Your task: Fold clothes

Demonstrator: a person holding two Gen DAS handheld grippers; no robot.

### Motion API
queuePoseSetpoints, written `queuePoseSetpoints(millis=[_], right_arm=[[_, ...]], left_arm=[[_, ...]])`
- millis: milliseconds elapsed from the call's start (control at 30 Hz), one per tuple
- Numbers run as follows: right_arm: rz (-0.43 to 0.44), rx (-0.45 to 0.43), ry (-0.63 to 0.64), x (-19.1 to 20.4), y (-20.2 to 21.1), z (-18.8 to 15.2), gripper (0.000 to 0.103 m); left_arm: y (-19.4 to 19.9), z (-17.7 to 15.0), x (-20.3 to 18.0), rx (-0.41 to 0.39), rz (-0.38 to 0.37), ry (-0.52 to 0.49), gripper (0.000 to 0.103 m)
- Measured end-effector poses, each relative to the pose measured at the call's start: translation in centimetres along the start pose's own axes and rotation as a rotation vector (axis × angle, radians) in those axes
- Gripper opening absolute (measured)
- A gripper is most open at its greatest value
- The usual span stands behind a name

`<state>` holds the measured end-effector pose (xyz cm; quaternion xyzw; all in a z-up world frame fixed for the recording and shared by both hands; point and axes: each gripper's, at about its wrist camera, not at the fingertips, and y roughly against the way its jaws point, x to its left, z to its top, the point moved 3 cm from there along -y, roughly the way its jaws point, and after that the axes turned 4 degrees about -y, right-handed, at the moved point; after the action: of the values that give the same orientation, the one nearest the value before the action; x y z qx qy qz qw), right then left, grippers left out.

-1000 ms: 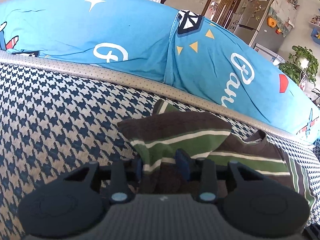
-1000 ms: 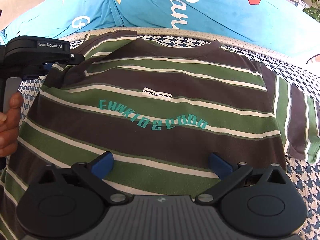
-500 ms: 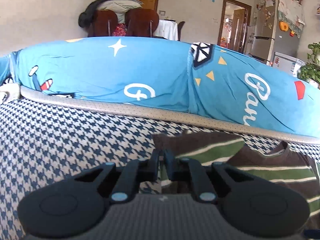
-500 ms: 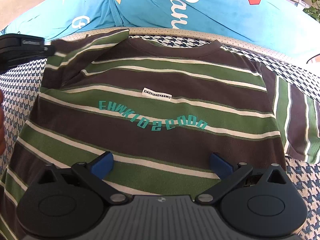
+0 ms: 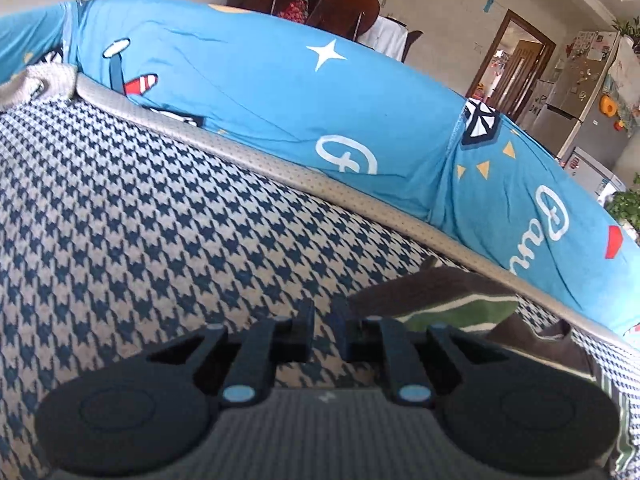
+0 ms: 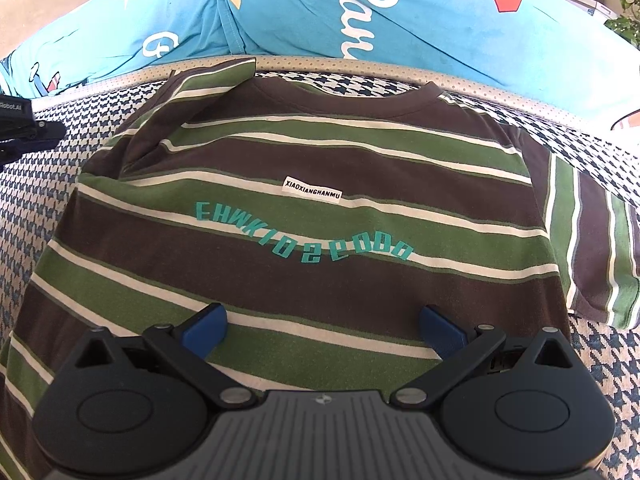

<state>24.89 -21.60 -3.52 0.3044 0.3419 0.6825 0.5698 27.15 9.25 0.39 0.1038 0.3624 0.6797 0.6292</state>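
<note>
A brown, green and white striped T-shirt lies flat, front up, on the houndstooth sofa seat. Its left sleeve is turned up toward the collar side; the right sleeve is spread out. My right gripper hangs open over the shirt's lower part with nothing gripped. My left gripper is over bare seat to the left of the shirt's sleeve. Its jaws are opening, with a narrow gap and nothing between them. Its body shows at the right wrist view's left edge.
A long blue printed cushion runs behind the seat's grey piped edge. Houndstooth seat stretches to the left of the shirt. Beyond stand chairs, a doorway, a fridge and a plant.
My left gripper closed on the sleeve, let it go and drew away to the left, rolling as it went. The sleeve now lies up by the collar. My right gripper stayed still.
</note>
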Motion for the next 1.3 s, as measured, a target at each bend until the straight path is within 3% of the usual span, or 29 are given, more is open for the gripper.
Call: queuePoseSetpoints(millis=[100, 333, 467, 533, 667, 767, 833, 933, 1000, 1133, 1300], right_arm=[[0.000, 0.000, 0.001, 0.0, -0.1, 0.0, 0.103], [-0.003, -0.001, 0.003, 0.1, -0.1, 0.1, 0.103], [-0.002, -0.003, 0.004, 0.0, -0.1, 0.0, 0.103], [-0.001, -0.003, 0.004, -0.1, -0.1, 0.1, 0.103], [0.001, -0.005, 0.007, -0.1, 0.0, 0.1, 0.103], [0.001, -0.005, 0.007, -0.1, 0.0, 0.1, 0.103], [0.000, -0.005, 0.008, -0.2, 0.0, 0.1, 0.103], [0.000, -0.007, 0.010, -0.2, 0.0, 0.1, 0.103], [0.001, -0.007, 0.010, -0.2, 0.0, 0.1, 0.103], [0.004, -0.007, 0.010, -0.2, 0.1, 0.1, 0.103], [0.005, -0.003, 0.011, -0.2, 0.1, 0.1, 0.103]], left_arm=[[-1.0, -0.5, -0.6, 0.047, -0.060, 0.014, 0.028], [-3.6, -1.1, -1.4, 0.129, -0.143, 0.074, 0.045], [-4.8, -0.9, -1.6, 0.127, -0.179, 0.111, 0.064], [-5.2, -0.7, -1.7, 0.121, -0.190, 0.123, 0.068], [-5.5, -0.5, -1.9, 0.107, -0.184, 0.125, 0.063], [-5.7, -0.5, -2.1, 0.101, -0.180, 0.126, 0.046], [-5.8, -0.6, -2.3, 0.104, -0.185, 0.126, 0.041], [-6.0, -0.7, -2.9, 0.112, -0.205, 0.121, 0.041], [-6.1, -0.8, -3.2, 0.112, -0.211, 0.116, 0.047], [-6.0, -0.9, -3.6, 0.100, -0.197, 0.104, 0.046], [-5.6, -1.0, -3.8, 0.094, -0.188, 0.088, 0.023]])
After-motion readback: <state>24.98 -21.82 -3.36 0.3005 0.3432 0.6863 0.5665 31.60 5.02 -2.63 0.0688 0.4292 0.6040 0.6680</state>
